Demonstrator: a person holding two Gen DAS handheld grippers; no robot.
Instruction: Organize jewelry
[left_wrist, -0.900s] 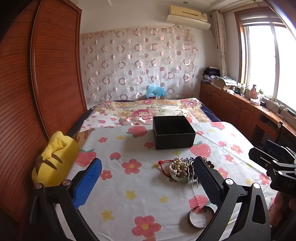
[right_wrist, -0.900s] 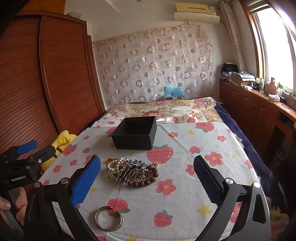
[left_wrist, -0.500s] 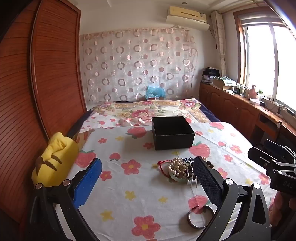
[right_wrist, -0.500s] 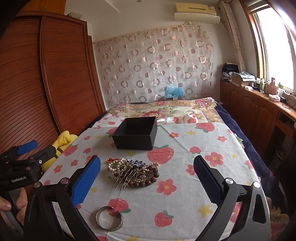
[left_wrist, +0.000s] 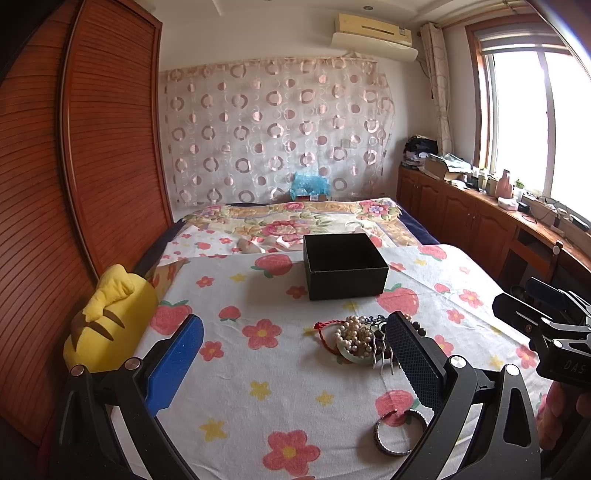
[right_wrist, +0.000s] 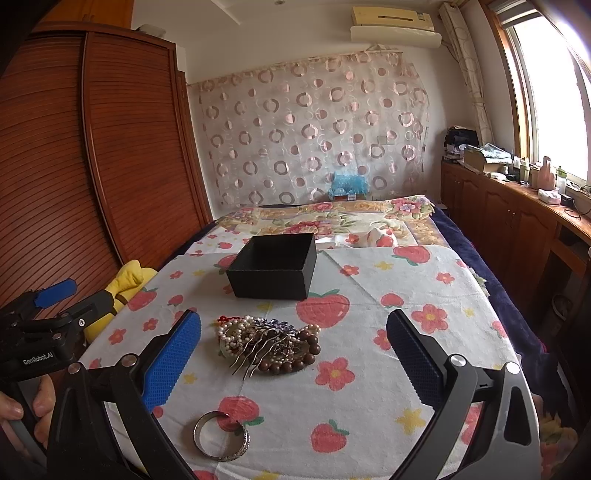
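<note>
A heap of jewelry lies on the flowered cloth: a pearl string, a brown bead bracelet, a metal hair comb and a red cord. Seen from the left wrist, the heap is partly behind my right finger. A silver bangle rests apart, nearer to me. Behind the heap stands an open black box, empty as far as I can see. My left gripper and my right gripper both hover open above the cloth, short of the heap, holding nothing.
A yellow plush toy lies at the bed's left edge against a wooden wardrobe. Wooden cabinets with clutter run along the right under the window. A floral quilt covers the far bed. A hand grips the left tool.
</note>
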